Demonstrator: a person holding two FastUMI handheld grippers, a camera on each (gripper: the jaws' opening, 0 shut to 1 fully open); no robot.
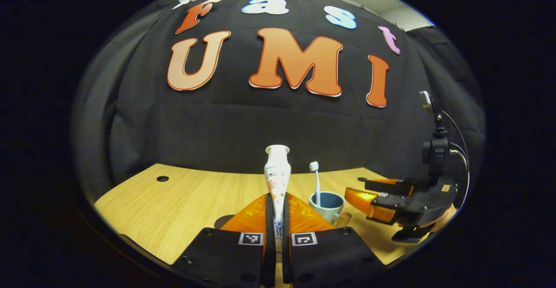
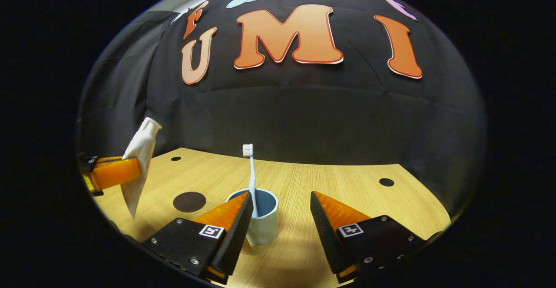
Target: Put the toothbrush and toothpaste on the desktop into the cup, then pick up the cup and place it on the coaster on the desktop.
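Already the left gripper (image 1: 278, 218) had its two fingers pressed on the toothpaste (image 1: 277, 173), holding the tube upright with the cap at the top and the flat crimped end hanging below, clear of the desk (image 2: 347, 179). Seen from the left gripper view, the cup (image 1: 326, 204) stood on the desk just to the right of the tube and a little beyond it, so the coming move, as I judged it, turned on carrying the tube rightward over the rim and lowering it along its long axis, crimped end first.

The cup held the toothbrush (image 2: 250, 179), which stood nearly upright with its bristles at the top and its handle leaning against the inside wall. That left the toothpaste as the one thing not yet in the cup.

The right gripper (image 2: 281, 218) was spread wide and held nothing, its fingers low on either side of the cup's near wall, apparently not touching. The coaster (image 2: 189, 201), a dark disc, lay on the desk to the left of the cup, apart from it, between the cup and the hanging tube in the right gripper view.
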